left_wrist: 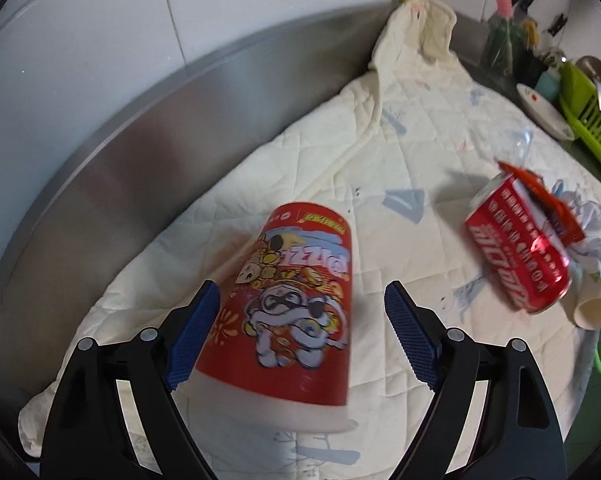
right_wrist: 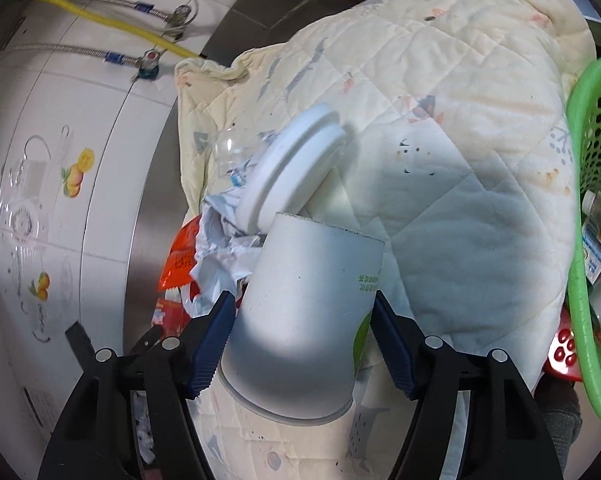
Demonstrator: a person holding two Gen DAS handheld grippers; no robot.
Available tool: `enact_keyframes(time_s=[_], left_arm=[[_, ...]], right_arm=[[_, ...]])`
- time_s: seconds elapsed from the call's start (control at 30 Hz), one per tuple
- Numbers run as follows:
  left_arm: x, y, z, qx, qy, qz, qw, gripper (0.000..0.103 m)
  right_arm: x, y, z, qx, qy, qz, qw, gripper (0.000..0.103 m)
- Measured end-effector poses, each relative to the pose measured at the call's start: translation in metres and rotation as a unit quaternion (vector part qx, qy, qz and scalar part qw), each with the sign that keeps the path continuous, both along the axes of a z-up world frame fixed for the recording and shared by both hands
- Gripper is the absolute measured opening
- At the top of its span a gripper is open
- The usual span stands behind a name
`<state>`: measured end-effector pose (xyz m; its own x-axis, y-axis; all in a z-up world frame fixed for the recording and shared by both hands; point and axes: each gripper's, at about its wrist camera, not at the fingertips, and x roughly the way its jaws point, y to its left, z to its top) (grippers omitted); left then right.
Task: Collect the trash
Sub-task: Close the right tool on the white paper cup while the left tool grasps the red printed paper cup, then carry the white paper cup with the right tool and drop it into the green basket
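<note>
In the left wrist view a red printed paper cup (left_wrist: 296, 312) stands upside down on a cream quilted cloth (left_wrist: 400, 152), between the blue pads of my left gripper (left_wrist: 300, 320), whose jaws stand wider than the cup. A red soda can (left_wrist: 516, 256) lies to the right with a red wrapper (left_wrist: 540, 192) and crumpled paper (left_wrist: 588, 224). In the right wrist view my right gripper (right_wrist: 304, 340) has its pads against both sides of a white paper cup (right_wrist: 304, 320). A white lid (right_wrist: 292, 168), crumpled paper (right_wrist: 220, 236) and an orange-red wrapper (right_wrist: 178, 260) lie beyond it.
A steel backsplash (left_wrist: 140, 152) and tiled wall run behind the cloth. A plate (left_wrist: 540, 112) and green dish rack (left_wrist: 588, 120) stand at the far right. A green perforated basket (right_wrist: 592, 200) holding bottles sits at the right in the right wrist view. Hoses and valves (right_wrist: 148, 60) hang on the wall.
</note>
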<state>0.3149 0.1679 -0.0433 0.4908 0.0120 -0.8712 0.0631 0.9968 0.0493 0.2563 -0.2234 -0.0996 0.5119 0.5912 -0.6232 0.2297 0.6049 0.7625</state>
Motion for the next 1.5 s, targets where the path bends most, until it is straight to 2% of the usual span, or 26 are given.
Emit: enact_keyframes(time_s=[0.27,0.33,0.37,0.43,0.57,0.87,1.0,1.27,1.5], left_arm=[[0.008,0.002,-0.017,0.018,0.022,0.0,0.9996,0.083],[0.007,0.001,-0.018,0.026,0.022,-0.002,0.9994,0.078],[0.007,0.001,-0.019,0.027,0.022,-0.004,0.9994,0.072],[0.006,-0.001,-0.018,0.036,0.016,-0.001,0.9992,0.071],[-0.002,-0.006,-0.015,0.048,0.001,0.003,0.9988,0.07],[-0.031,-0.009,0.005,0.021,-0.027,0.014,0.9993,0.07],[-0.051,-0.013,0.02,-0.009,-0.043,0.01,0.999,0.07],[-0.089,-0.044,0.042,-0.056,-0.068,-0.028,0.9957,0.07],[-0.106,-0.079,0.046,-0.092,-0.068,-0.062,0.9914,0.07]], right_arm=[[-0.007,0.015,0.012,-0.05,-0.028,0.032,0.998,0.065],[-0.01,0.018,0.014,-0.059,-0.035,0.037,0.997,0.064],[-0.011,0.018,0.014,-0.057,-0.037,0.039,0.997,0.064],[-0.013,0.019,0.014,-0.054,-0.04,0.041,0.997,0.064],[-0.022,0.024,0.021,-0.078,-0.066,0.048,0.994,0.064],[-0.048,0.039,0.037,-0.107,-0.116,0.073,0.985,0.064],[-0.064,0.04,0.046,-0.115,-0.135,0.078,0.981,0.064],[-0.102,-0.003,0.056,-0.137,-0.153,0.042,0.978,0.064],[-0.13,-0.081,0.039,-0.21,-0.12,-0.023,0.97,0.064]])
